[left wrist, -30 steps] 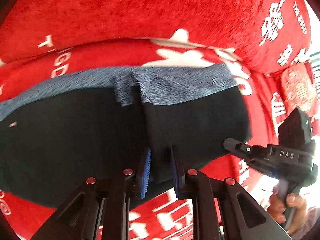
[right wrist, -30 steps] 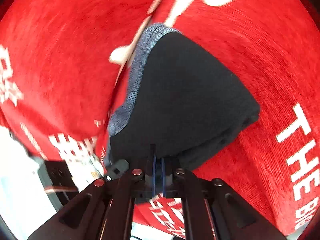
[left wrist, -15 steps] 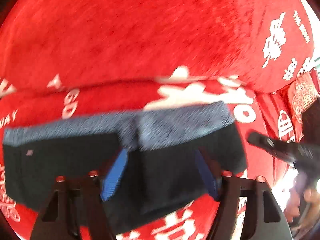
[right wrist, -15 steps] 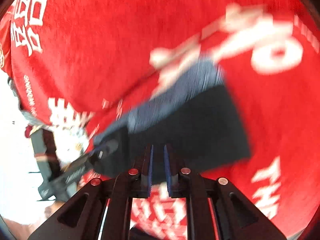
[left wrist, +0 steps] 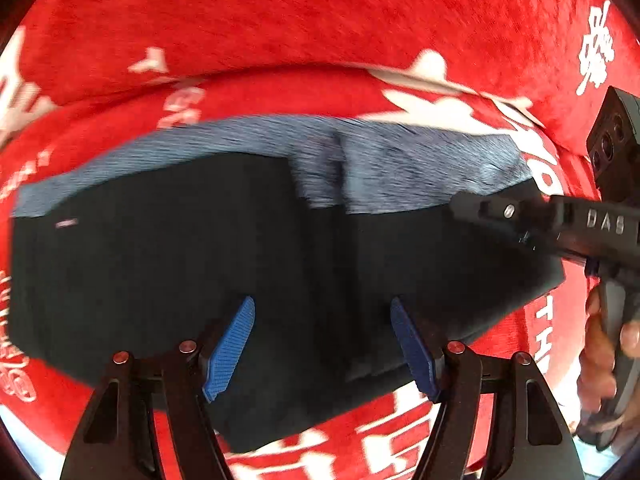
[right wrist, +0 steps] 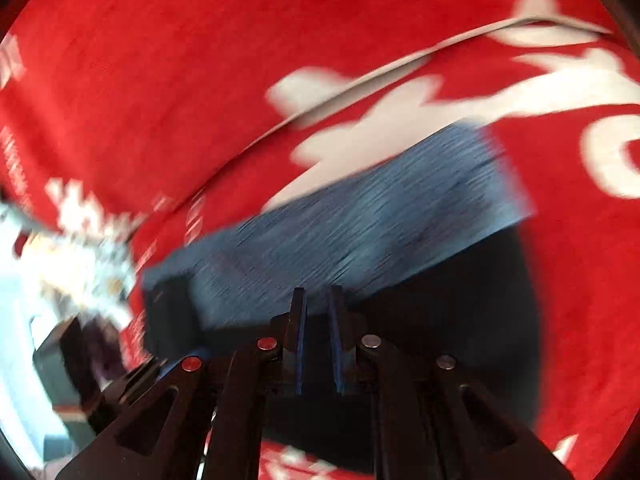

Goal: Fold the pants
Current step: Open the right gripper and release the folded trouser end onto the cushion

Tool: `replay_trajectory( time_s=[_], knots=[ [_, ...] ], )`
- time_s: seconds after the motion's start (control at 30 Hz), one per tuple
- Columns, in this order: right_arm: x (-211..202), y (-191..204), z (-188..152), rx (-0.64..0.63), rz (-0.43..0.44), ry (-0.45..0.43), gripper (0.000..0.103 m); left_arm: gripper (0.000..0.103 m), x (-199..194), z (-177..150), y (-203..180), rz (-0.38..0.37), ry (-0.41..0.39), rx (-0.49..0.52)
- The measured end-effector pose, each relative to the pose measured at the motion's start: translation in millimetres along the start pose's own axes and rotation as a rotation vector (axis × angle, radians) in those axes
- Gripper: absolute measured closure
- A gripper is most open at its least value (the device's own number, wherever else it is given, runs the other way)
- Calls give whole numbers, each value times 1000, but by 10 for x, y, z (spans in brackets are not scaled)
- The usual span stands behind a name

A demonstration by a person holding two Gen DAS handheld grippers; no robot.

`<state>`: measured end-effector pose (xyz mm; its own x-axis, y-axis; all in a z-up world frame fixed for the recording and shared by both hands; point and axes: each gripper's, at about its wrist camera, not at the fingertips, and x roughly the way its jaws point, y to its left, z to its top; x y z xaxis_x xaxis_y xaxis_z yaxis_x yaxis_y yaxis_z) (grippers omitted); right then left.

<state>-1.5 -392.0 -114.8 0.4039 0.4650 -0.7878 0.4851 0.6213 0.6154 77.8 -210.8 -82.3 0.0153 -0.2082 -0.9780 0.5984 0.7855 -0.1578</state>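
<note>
In the left wrist view, the left gripper (left wrist: 322, 346) hangs over the folded black pants (left wrist: 168, 276), its jaws spread wide with nothing pinched, while the right gripper (left wrist: 476, 210) reaches in near the grey waistband (left wrist: 420, 172). In the blurred right wrist view, the right gripper (right wrist: 318, 330) shows a narrow gap between its jaws, empty, above the pants (right wrist: 460, 312) lying on the red cloth (right wrist: 200, 60).

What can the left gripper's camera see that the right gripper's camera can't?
Only the left view shows the left gripper, open above the pants, plus the right gripper's side and the hand holding it. Only the right view shows the right gripper head-on, its jaws slightly apart. Both show the dark pants, their grey waistband and the red cloth.
</note>
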Motion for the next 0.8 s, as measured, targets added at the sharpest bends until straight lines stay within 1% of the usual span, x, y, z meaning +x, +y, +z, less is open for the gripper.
replay_trajectory(
  time_s=[0.07,0.13,0.2,0.23,0.27,0.3,0.37,0.4,0.5,0.57,0.63,0.7,0.73,0.77,0.8],
  knots=[
    [132,250,-61,-58,4,8,89,31,-96,-43,96,40,-16,-3],
    [256,376,-87,-87,-5,17,89,31,-127,-79,203,55,-15,-22],
    [484,458,-121,-78,-67,46,89,31,-156,-130,270,79,0,-34],
    [541,462,-172,-67,-86,38,88,31,-168,-167,325,94,7,-43],
    [523,506,-222,-71,-97,9,88,31,-183,-198,366,99,11,-51],
    [522,555,-283,-87,-109,29,88,31,-201,-234,410,100,13,-59],
    [546,632,-374,-103,-99,78,89,31,-227,-283,440,104,23,-70],
    [518,664,-429,-110,-97,96,89,31,-239,-306,439,108,29,-72],
    [301,762,-547,-111,-78,101,89,31,-326,-369,436,112,39,-69],
    [162,868,-641,-135,-121,88,89,31,-423,-403,410,112,41,-51],
    [-3,867,-676,-140,-154,91,89,31,-528,-415,376,111,38,-33],
    [-225,822,-736,-134,-189,98,82,31,-657,-432,351,95,37,-14],
    [-281,838,-770,-134,-198,99,73,31,-706,-430,335,93,36,-6],
    [-352,854,-801,-134,-209,99,60,31,-754,-425,318,92,29,1],
    [-455,870,-835,-137,-223,93,55,31,-814,-424,311,90,19,6]
  ],
)
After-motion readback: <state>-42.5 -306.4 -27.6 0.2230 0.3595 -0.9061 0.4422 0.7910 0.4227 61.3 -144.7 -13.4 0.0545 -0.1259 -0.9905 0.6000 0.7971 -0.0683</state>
